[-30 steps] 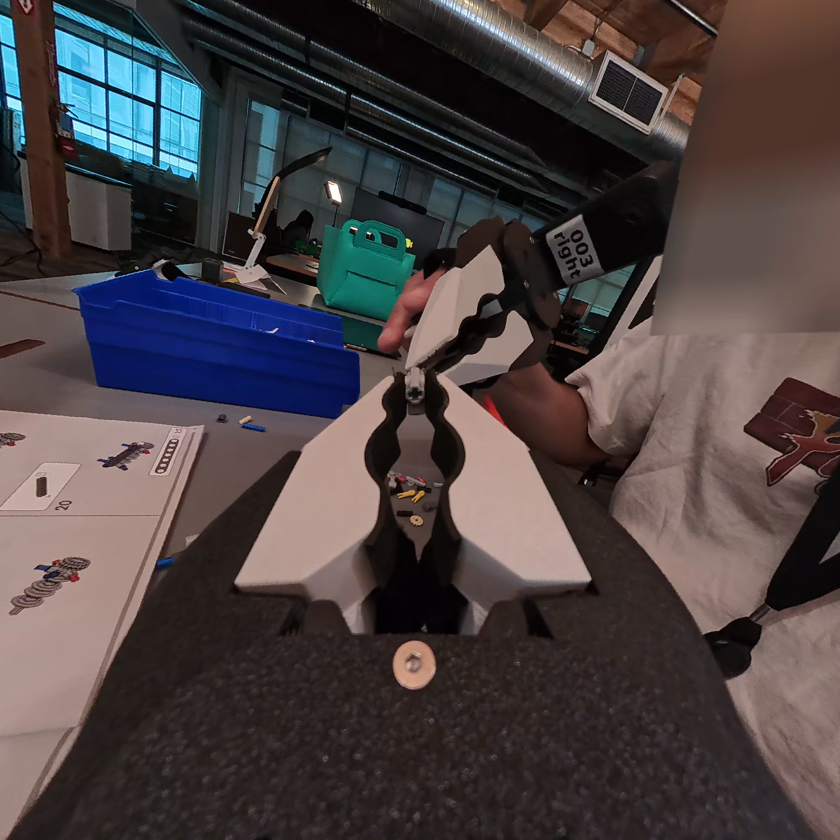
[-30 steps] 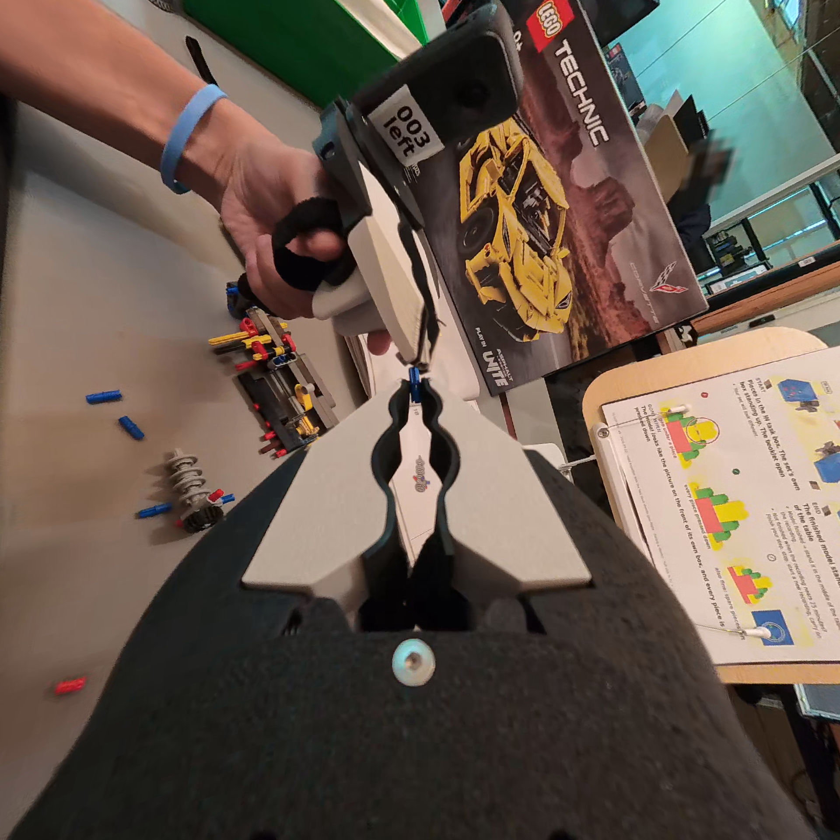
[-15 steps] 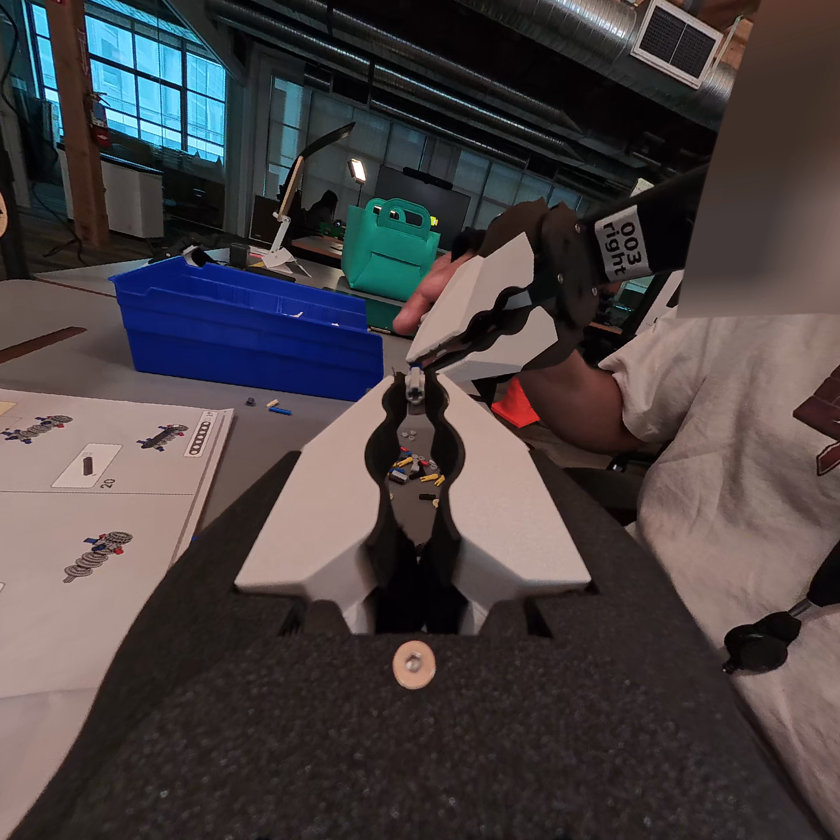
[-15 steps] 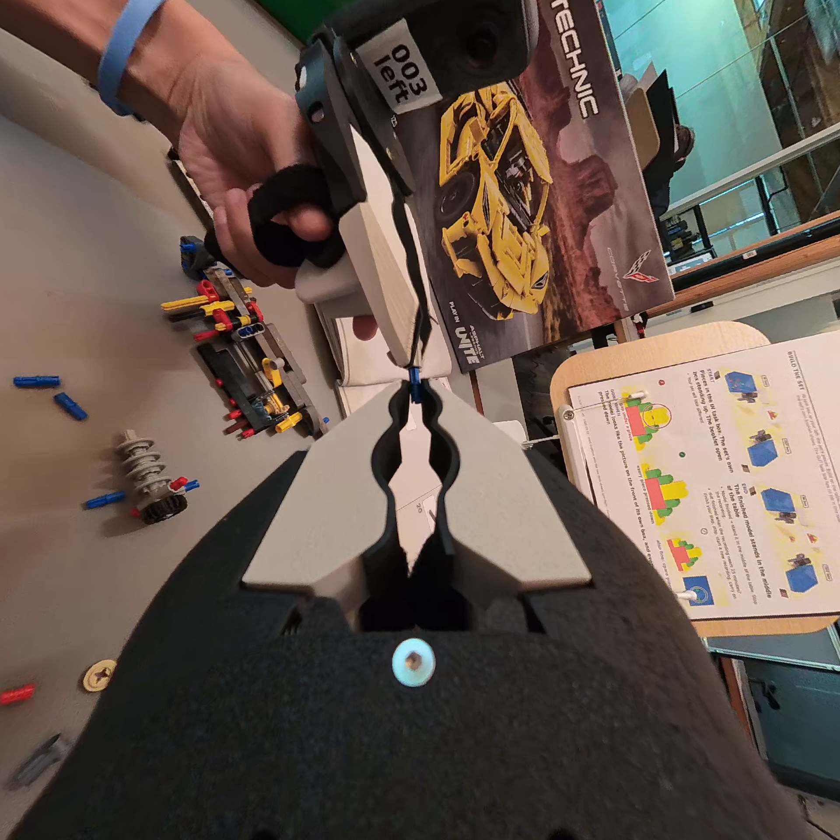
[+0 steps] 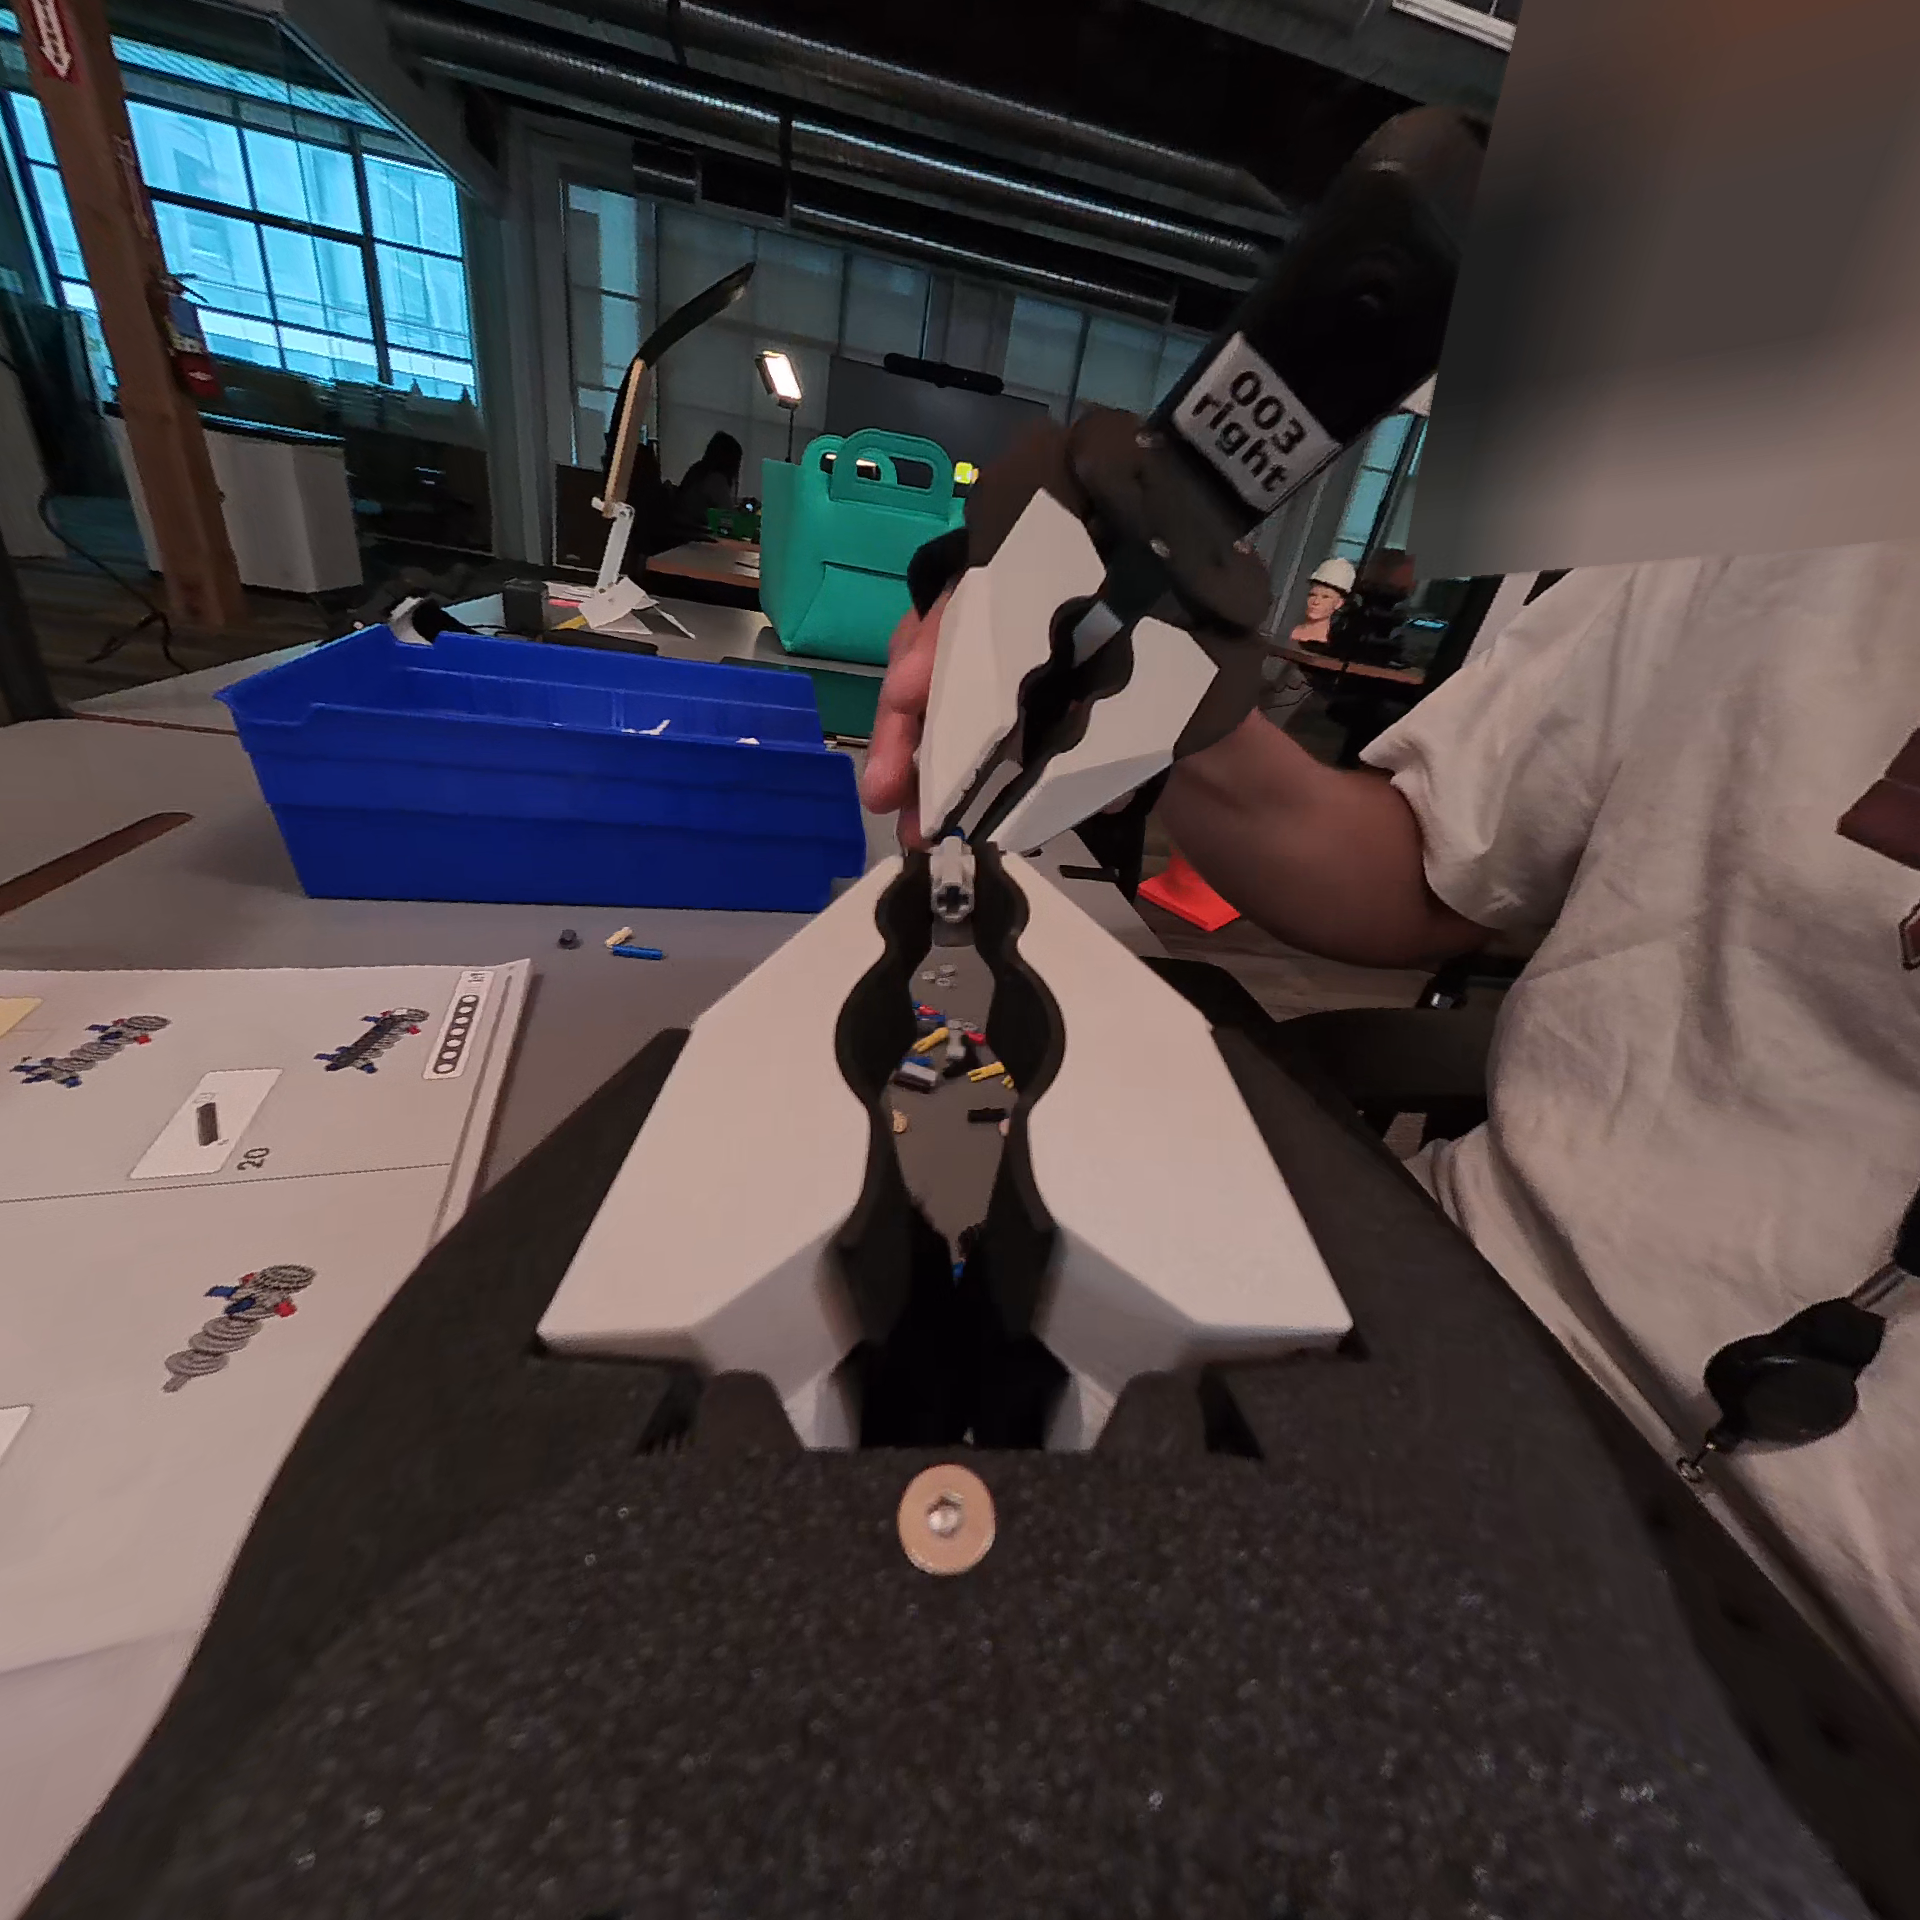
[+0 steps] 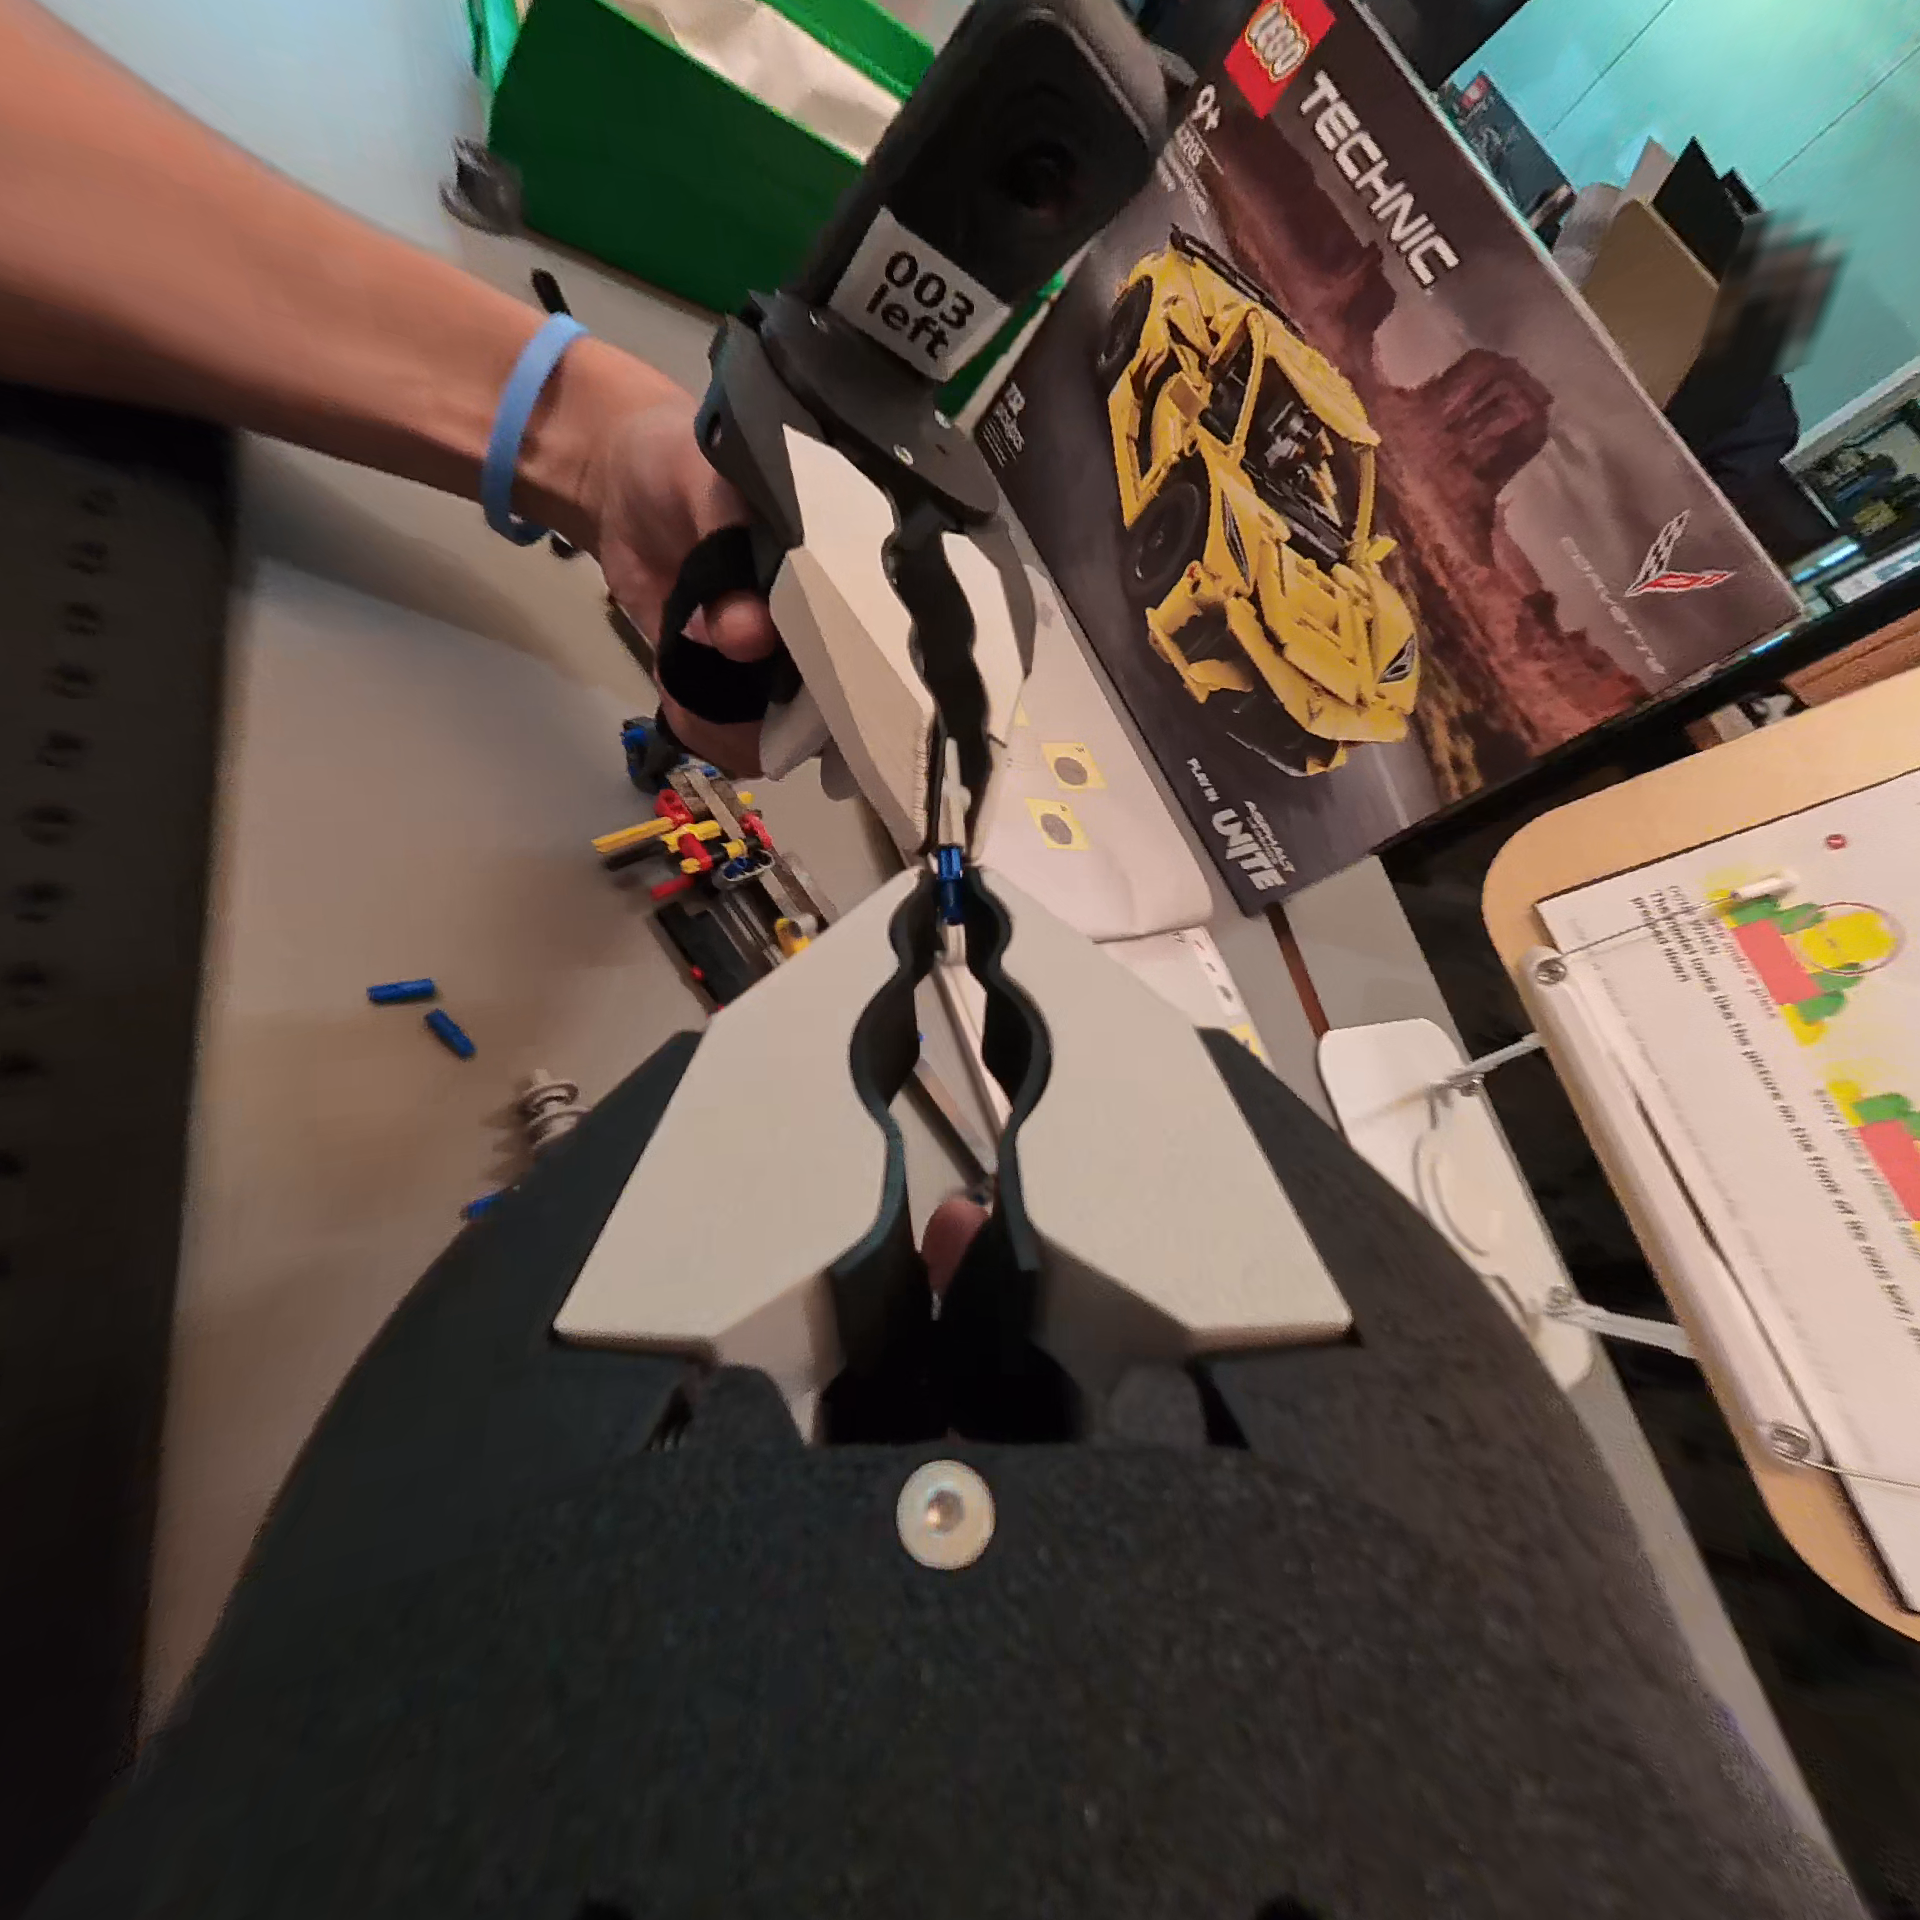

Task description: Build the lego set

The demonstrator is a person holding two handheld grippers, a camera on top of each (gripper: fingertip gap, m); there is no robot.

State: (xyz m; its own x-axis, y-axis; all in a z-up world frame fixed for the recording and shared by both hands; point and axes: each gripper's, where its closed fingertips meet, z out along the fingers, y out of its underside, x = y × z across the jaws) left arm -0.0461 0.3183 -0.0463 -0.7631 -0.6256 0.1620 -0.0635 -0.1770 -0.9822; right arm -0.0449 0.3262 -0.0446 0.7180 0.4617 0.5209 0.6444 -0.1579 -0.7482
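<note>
My left gripper (image 5: 951,868) is shut on a small light grey connector (image 5: 950,888) held at its fingertips, above the table. My right gripper (image 6: 948,883) is shut on a short blue pin (image 6: 947,896). The two grippers meet tip to tip, and the blue pin's end touches the grey connector. In the left wrist view the right gripper (image 5: 966,831) comes down from the upper right. In the right wrist view the left gripper (image 6: 948,831) comes down from above, with the grey connector (image 6: 951,784) between its fingers.
A blue bin (image 5: 540,769) and an open instruction booklet (image 5: 208,1143) lie to the left, loose parts (image 5: 940,1049) ahead. A partly built assembly (image 6: 717,862), blue pins (image 6: 400,990), the set's box (image 6: 1351,468) and a board with a printed sheet (image 6: 1714,1091) show in the right wrist view. Only a small space, under 4 cm, lies between the two pairs of fingers.
Both grippers stay shut and tip to tip. The right gripper has swung up to a steeper angle over the left one, and both views have shifted a little.
</note>
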